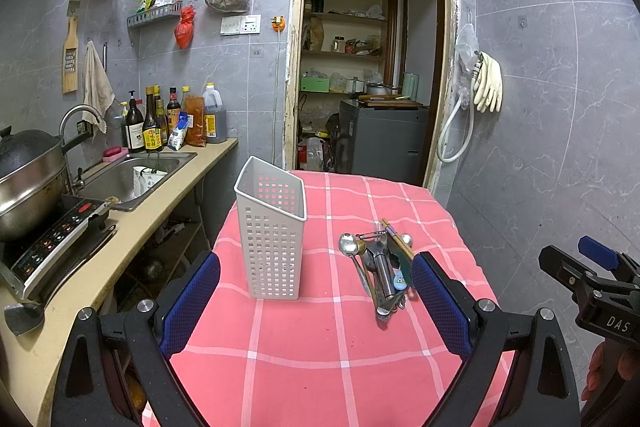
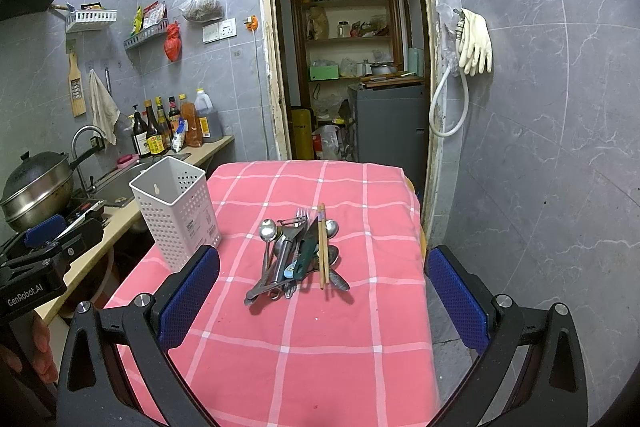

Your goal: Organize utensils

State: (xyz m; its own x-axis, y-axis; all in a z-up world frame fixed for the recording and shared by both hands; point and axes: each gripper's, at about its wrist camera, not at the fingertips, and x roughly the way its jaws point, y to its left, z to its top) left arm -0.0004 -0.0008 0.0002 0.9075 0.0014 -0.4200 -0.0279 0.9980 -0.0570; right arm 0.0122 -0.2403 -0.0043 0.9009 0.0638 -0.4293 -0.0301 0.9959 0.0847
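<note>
A pile of utensils (image 1: 382,267) lies on the pink checked tablecloth (image 1: 312,347): spoons, a fork, a peeler, a green-handled knife and wooden chopsticks. It also shows in the right wrist view (image 2: 298,255). An empty white perforated holder (image 1: 272,235) stands upright left of the pile; it also shows in the right wrist view (image 2: 176,211). My left gripper (image 1: 316,291) is open and empty, short of the holder and pile. My right gripper (image 2: 322,287) is open and empty, just short of the pile.
A counter (image 1: 168,195) runs along the left with a sink (image 1: 128,179), sauce bottles (image 1: 160,123), an induction cooker (image 1: 52,243) and a wok (image 1: 28,179). A doorway (image 1: 360,67) opens behind the table. Rubber gloves (image 1: 488,83) hang on the right wall.
</note>
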